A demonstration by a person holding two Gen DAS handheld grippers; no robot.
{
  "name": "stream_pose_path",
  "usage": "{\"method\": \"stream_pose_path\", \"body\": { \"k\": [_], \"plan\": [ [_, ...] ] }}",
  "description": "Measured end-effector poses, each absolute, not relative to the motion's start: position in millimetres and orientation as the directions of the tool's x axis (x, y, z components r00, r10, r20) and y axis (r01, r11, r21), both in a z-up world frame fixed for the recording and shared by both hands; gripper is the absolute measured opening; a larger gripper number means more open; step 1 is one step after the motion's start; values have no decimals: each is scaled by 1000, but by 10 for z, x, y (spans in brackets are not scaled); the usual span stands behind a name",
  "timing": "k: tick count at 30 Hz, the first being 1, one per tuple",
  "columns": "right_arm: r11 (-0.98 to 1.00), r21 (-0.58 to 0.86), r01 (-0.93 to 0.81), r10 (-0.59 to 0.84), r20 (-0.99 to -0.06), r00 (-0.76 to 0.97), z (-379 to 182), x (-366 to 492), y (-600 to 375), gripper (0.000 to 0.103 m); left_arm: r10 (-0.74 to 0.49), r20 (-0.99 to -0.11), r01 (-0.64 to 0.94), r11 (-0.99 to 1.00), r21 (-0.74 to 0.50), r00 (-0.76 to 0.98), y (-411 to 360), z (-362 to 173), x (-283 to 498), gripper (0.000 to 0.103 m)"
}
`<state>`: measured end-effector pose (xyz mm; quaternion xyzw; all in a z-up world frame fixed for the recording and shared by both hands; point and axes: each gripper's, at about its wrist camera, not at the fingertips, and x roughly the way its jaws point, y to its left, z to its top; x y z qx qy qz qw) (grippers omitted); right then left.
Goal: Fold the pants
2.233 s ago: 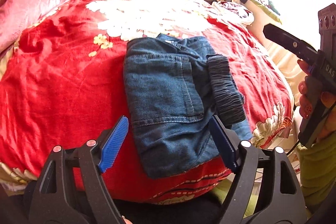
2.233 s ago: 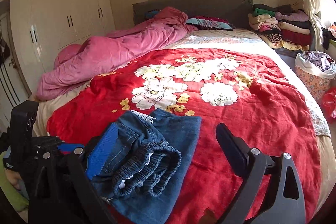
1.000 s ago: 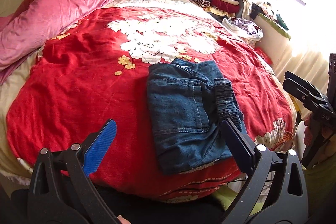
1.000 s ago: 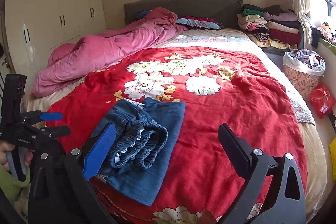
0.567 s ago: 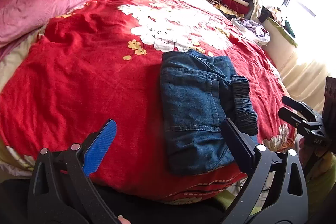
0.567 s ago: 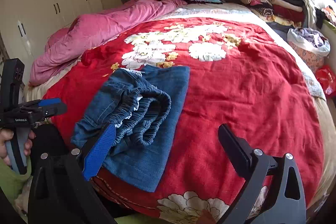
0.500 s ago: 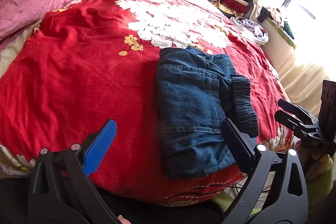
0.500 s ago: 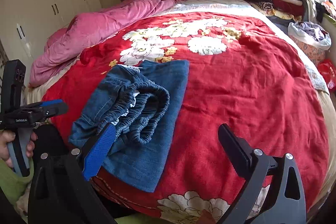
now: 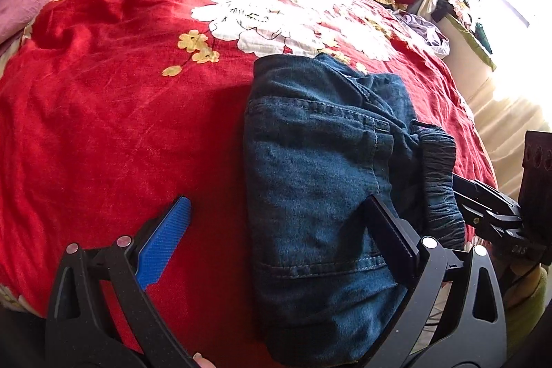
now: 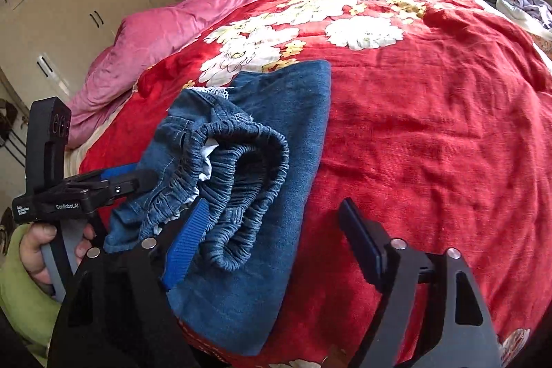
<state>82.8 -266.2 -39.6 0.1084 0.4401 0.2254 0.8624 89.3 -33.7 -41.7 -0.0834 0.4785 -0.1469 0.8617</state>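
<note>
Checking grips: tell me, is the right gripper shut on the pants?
No, the right gripper is open, its jaws spread above the pants.

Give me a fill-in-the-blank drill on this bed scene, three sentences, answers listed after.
1. The folded denim pants lie on a blanket whose main colour is ____.
2. Both the left claw and the right claw have their jaws ____, holding nothing.
3. The bunched duvet near the headboard is ____ in colour.

Missing words: red; open; pink
</note>
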Motion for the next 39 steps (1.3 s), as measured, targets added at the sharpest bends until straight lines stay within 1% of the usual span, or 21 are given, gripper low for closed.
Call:
{"method": "stream_pose_path", "body": {
  "k": [6,13,14,15,16,17,18,19,20,21,23,35,39],
  "plan": [
    [854,411,-320,520,-710,476,-486,990,-2574,77,-335,-801,221,941,-256,496,-511,-460,966,93],
    [824,435,-364,565,-685,460,-562,1142,-2487,77,-343,-804,237,937,-257,485,-586,-498,1039,93],
    [819,439,-369,571,-681,458,-566,1148,-2475,75,-344,-803,237,937,-258,487,-591,-499,1043,93],
    [813,440,-381,579,-675,457,-558,1142,-2460,61,-351,-798,237,935,-265,490,-594,-496,1044,93],
    [800,451,-396,597,-663,450,-550,1130,-2449,56,-364,-791,232,930,-284,491,-589,-496,1040,91],
    [802,444,-400,595,-660,458,-537,1119,-2433,56,-387,-781,224,922,-317,490,-577,-489,1032,82],
    [801,441,-405,595,-656,464,-526,1101,-2428,51,-410,-770,223,912,-344,489,-573,-477,1024,77],
    [800,440,-408,597,-650,470,-512,1082,-2430,49,-425,-761,224,905,-362,489,-573,-464,1002,66],
    [801,439,-408,597,-644,479,-490,1060,-2437,47,-426,-761,227,905,-360,490,-580,-455,985,61],
    [800,436,-412,597,-638,485,-468,1040,-2436,44,-424,-760,232,906,-355,493,-589,-444,970,59],
    [802,422,-422,595,-630,500,-417,991,-2423,42,-433,-753,234,902,-364,496,-587,-405,948,53],
    [798,370,-476,598,-585,548,-48,900,-2370,38,-482,-694,281,876,-392,535,-619,-40,928,52],
    [800,345,-490,593,-574,565,70,970,-2346,38,-478,-680,295,879,-375,556,-616,93,990,52]
  ]
}}
